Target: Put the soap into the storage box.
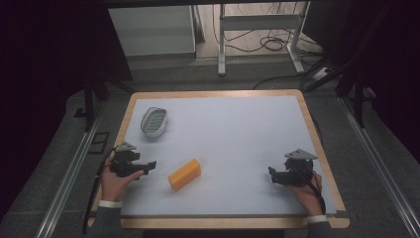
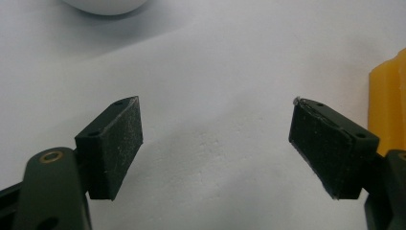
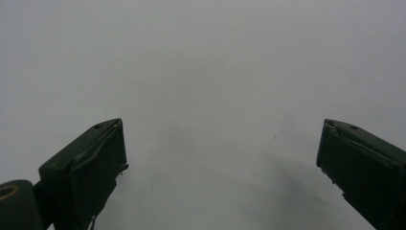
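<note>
Claws [image 1: 151,165] [image 1: 271,173] low, level, pointing inward.

Beyond the tools, past the far edge of the wood-rimmed white counter [image 1: 218,93], a grey floor [image 1: 198,74] carries loose black cables [image 1: 270,42], a white metal frame [image 1: 257,22] and a pale cabinet [image 1: 151,29], under dim light.

Between the yellow block [image 1: 184,174] and the right tongs [image 1: 272,175] the surface [image 1: 237,134] lies bare; a soap dish [image 1: 153,122] stands far left.
</note>
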The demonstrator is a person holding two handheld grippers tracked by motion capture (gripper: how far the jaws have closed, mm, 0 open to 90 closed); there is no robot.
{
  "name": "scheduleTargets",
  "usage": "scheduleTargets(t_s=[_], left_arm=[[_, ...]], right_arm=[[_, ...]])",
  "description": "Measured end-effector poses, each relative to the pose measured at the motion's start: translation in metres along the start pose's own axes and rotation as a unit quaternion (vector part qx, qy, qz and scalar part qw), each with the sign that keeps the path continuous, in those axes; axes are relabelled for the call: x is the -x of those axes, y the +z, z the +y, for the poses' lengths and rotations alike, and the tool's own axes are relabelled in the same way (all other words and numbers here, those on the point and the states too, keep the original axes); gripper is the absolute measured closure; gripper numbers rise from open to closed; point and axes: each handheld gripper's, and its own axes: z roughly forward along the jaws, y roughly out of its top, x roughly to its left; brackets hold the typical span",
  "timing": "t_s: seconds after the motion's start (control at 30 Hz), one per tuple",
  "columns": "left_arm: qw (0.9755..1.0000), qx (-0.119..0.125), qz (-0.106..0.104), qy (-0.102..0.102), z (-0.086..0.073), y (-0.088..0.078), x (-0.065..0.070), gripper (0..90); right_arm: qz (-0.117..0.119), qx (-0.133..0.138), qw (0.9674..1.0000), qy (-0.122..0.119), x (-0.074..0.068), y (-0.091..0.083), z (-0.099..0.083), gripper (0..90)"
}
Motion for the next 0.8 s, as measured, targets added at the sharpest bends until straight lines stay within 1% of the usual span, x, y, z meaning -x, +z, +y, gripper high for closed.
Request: scheduleTargets(t_s=[0.03, 0.07, 0.17, 0.2, 0.23, 0.27, 0.3, 0.47, 0.53, 0.57, 0.6, 0.67, 0.73, 0.77, 0.8], left_arm=[[1.0000, -0.001, 0.000, 0.000, 0.000, 0.000, 0.000, 18.9], [1.0000, -0.001, 0.000, 0.000, 0.000, -0.001, 0.000, 18.9], [1.0000, -0.003, 0.002, -0.001, 0.000, -0.001, 0.000, 18.9], [1.0000, -0.006, 0.003, -0.002, 0.000, -0.001, 0.000, 18.8], [1.0000, -0.008, 0.005, -0.002, 0.001, -0.001, 0.000, 18.8], [1.0000, -0.006, 0.006, -0.002, 0.001, -0.001, 0.001, 18.8], [1.0000, -0.005, 0.005, -0.001, 0.002, -0.002, 0.001, 18.8], [1.0000, -0.003, 0.006, 0.000, 0.003, -0.003, 0.003, 18.9], [1.0000, -0.003, 0.005, 0.000, 0.003, -0.003, 0.003, 18.8], [1.0000, -0.002, 0.005, 0.000, 0.003, -0.004, 0.003, 18.8], [1.0000, 0.000, 0.008, 0.002, 0.003, -0.004, 0.004, 18.8], [1.0000, 0.000, 0.008, 0.003, 0.004, -0.005, 0.005, 18.6], [0.9999, 0.000, 0.012, 0.011, 0.006, -0.006, 0.008, 18.4], [0.9999, 0.000, 0.012, 0.011, 0.006, -0.006, 0.008, 18.3], [0.9998, -0.001, 0.010, 0.015, 0.007, -0.008, 0.009, 18.2]], right_arm=[[0.000, 0.000, 1.0000, 0.000, 0.000, 0.000, 0.000, 3.1], [0.004, 0.006, 1.0000, -0.004, -0.001, -0.001, 0.000, 3.4], [0.009, 0.008, 0.9999, -0.001, 0.000, -0.003, 0.000, 4.7], [0.003, 0.018, 0.9998, 0.004, 0.000, -0.004, 0.000, 5.4], [0.003, 0.018, 0.9998, 0.004, 0.000, -0.004, 0.000, 5.4], [-0.004, 0.023, 0.9997, 0.007, 0.001, -0.005, -0.001, 6.1], [-0.006, 0.024, 0.9996, 0.008, 0.001, -0.006, -0.001, 6.3], [-0.002, 0.025, 0.9995, 0.020, 0.006, -0.008, -0.004, 6.9], [0.001, 0.026, 0.9995, 0.020, 0.006, -0.008, -0.005, 7.0], [0.006, 0.027, 0.9994, 0.018, 0.005, -0.009, -0.005, 7.1], [0.008, 0.029, 0.9995, 0.010, 0.003, -0.010, -0.005, 7.1], [0.008, 0.033, 0.9994, 0.006, 0.002, -0.010, -0.005, 7.1], [0.009, 0.034, 0.9994, -0.004, 0.001, -0.010, -0.005, 7.1], [0.009, 0.034, 0.9994, -0.004, 0.001, -0.010, -0.005, 7.1], [0.007, 0.032, 0.9994, -0.006, 0.001, -0.011, -0.006, 7.1]])
